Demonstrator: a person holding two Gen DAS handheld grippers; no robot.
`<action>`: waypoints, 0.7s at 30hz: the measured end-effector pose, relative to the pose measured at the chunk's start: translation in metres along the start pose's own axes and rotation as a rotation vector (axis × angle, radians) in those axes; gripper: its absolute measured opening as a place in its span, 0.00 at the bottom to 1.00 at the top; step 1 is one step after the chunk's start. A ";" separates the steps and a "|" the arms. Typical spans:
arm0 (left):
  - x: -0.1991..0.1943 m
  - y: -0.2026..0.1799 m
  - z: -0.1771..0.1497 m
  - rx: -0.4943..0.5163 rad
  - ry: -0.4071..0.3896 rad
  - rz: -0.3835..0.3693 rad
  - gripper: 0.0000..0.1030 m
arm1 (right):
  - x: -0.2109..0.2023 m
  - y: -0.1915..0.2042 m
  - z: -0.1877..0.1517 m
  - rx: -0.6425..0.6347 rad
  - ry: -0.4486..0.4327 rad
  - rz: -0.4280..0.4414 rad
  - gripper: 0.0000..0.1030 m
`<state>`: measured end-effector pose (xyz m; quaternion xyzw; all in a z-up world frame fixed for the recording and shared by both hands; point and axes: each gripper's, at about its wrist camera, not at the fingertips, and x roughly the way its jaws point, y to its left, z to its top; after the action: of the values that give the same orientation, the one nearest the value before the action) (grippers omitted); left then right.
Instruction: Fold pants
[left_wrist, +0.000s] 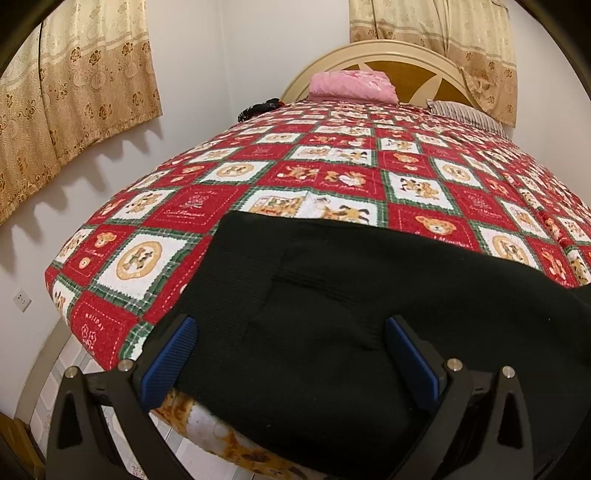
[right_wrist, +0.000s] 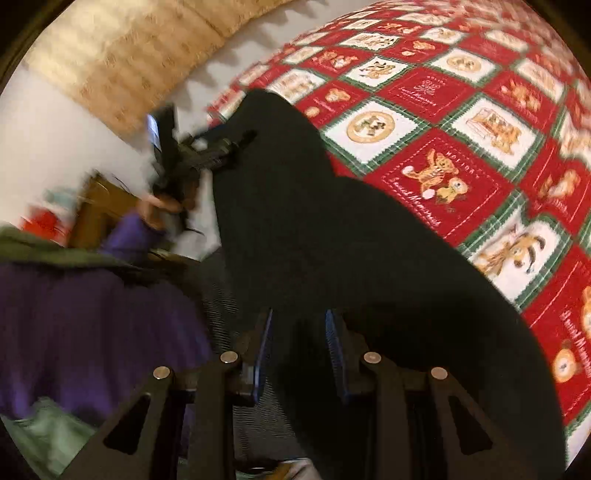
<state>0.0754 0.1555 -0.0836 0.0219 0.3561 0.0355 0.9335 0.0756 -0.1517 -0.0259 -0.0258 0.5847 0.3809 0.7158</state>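
1. Through my left wrist view, the black pants (left_wrist: 351, 314) lay on the bed (left_wrist: 258, 177), draped over its near edge from about 6 o'clock out toward 3 o'clock. My left gripper (left_wrist: 288, 354) hovered over the cloth with its jaws wide, one blue pad at each side of a fabric mound and nothing pinched. A pink bundle (left_wrist: 351, 85) and a striped pillow (left_wrist: 465, 114) sat well apart at 12 o'clock by the headboard, out of the way.

2. Through my right wrist view, which was blurred, the pants (right_wrist: 332, 229) ran as a long strip from 6 o'clock up toward 11 o'clock along the bed edge. My right gripper (right_wrist: 299, 354) had narrow jaws; I judged cloth lay between them, but I could not tell whether it was clamped. My other tool (right_wrist: 199, 151) was at the strip's far end, so each hand was near one end.
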 end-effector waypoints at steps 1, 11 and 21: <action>0.000 0.000 -0.001 -0.001 0.000 0.000 1.00 | -0.004 0.000 0.003 -0.007 -0.025 -0.022 0.30; -0.001 -0.002 -0.001 -0.007 0.004 0.016 1.00 | -0.007 -0.060 0.019 0.106 -0.087 -0.187 0.67; -0.059 -0.069 -0.001 0.150 -0.063 -0.271 1.00 | -0.004 0.005 -0.003 -0.103 -0.110 -0.163 0.15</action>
<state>0.0344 0.0816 -0.0492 0.0441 0.3279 -0.1183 0.9362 0.0703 -0.1519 -0.0216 -0.0893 0.5202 0.3520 0.7730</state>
